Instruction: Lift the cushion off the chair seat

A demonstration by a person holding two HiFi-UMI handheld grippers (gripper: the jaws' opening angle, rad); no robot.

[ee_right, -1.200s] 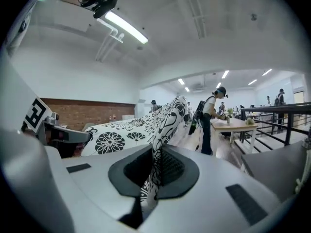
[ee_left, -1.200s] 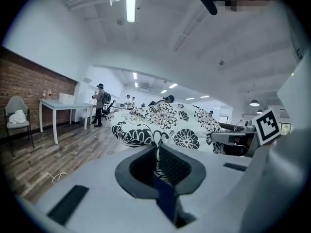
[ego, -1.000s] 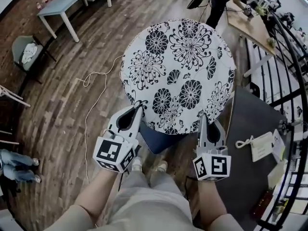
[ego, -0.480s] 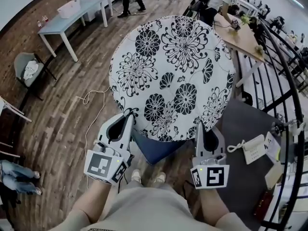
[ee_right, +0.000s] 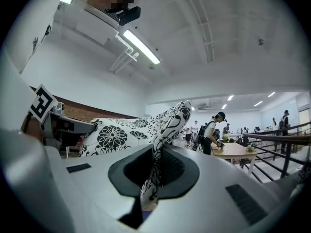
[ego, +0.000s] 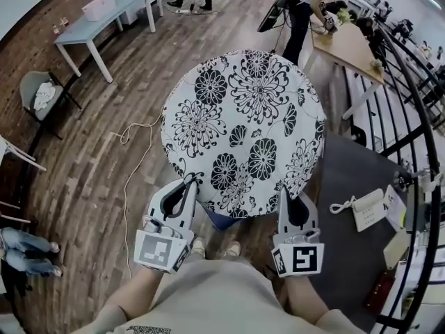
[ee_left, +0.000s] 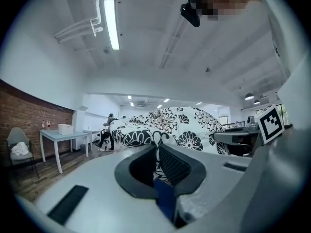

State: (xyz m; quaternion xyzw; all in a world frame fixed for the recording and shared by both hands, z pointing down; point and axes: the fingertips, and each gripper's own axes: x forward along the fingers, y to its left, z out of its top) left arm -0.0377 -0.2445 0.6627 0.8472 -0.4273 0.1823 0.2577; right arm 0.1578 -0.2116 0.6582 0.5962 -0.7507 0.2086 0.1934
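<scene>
cushion: round, white with black flower print (ego: 243, 131), held up in front of the person, printed face toward the head camera, wood floor (ego: 90, 165) showing all round it
cushion support: carried only at its near rim, one gripper at each side of that rim
left gripper: (ego: 186, 186) at the near-left rim; marker cube toward the person
left fingers: (ee_left: 175, 166) almost together, pinching the thin cushion edge; printed fabric and a blue strip sit between the pads in the left gripper view
right gripper: (ego: 285, 197) at the near-right rim, well apart from the left one
right fingers: (ee_right: 175, 167) nearly closed, clamped on a fold of printed fabric that stands up out of the gap in the right gripper view
blue patch: (ego: 221, 220) under the near edge, between the two grippers; cannot tell if chair seat or cushion underside
shoes: person's shoes (ego: 198, 248) on the floor just below the near rim
cable: light cord (ego: 132, 158) lying on the floor left of the cushion
bench: pale blue (ego: 97, 19), top left, with a white box on it
grey chair: (ego: 35, 89) far left, by the brick wall
railing: black bars (ego: 417, 117) along the right side
dark mat: (ego: 348, 200) right of the cushion
</scene>
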